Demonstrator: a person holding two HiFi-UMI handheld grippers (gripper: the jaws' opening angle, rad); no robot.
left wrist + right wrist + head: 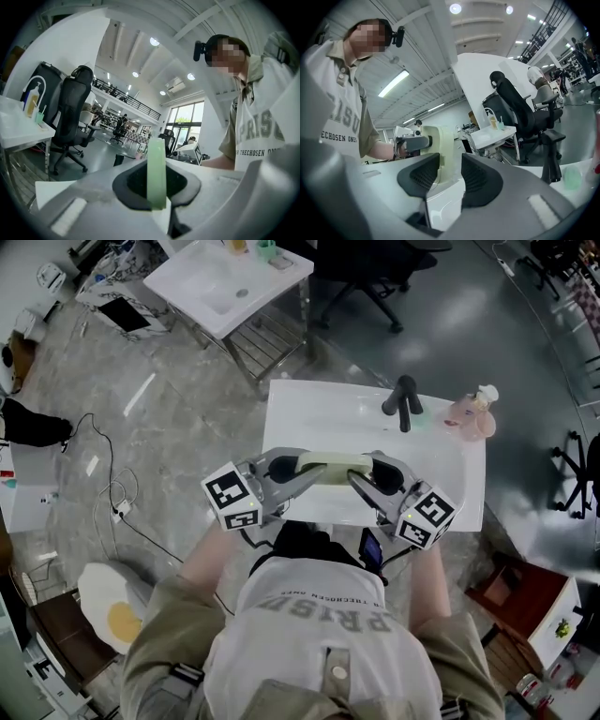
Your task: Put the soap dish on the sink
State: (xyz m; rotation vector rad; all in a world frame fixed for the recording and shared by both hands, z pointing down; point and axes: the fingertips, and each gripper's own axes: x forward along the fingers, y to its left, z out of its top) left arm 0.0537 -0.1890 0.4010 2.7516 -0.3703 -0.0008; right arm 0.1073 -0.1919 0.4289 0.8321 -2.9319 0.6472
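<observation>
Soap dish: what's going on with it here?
A person holds the soap dish with two grippers over the front part of the white sink. The left gripper is shut on one end of it. The right gripper has the other end between its jaws, but a gap shows beside one pad, so it isn't clamped. I can't tell whether the dish is resting on the sink.

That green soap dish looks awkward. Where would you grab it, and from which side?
Probably its thin rim at a short end, coming in level from the side. The soap dish is long and shallow, so the rim slips between jaws, as the left hand-held gripper shows.
</observation>
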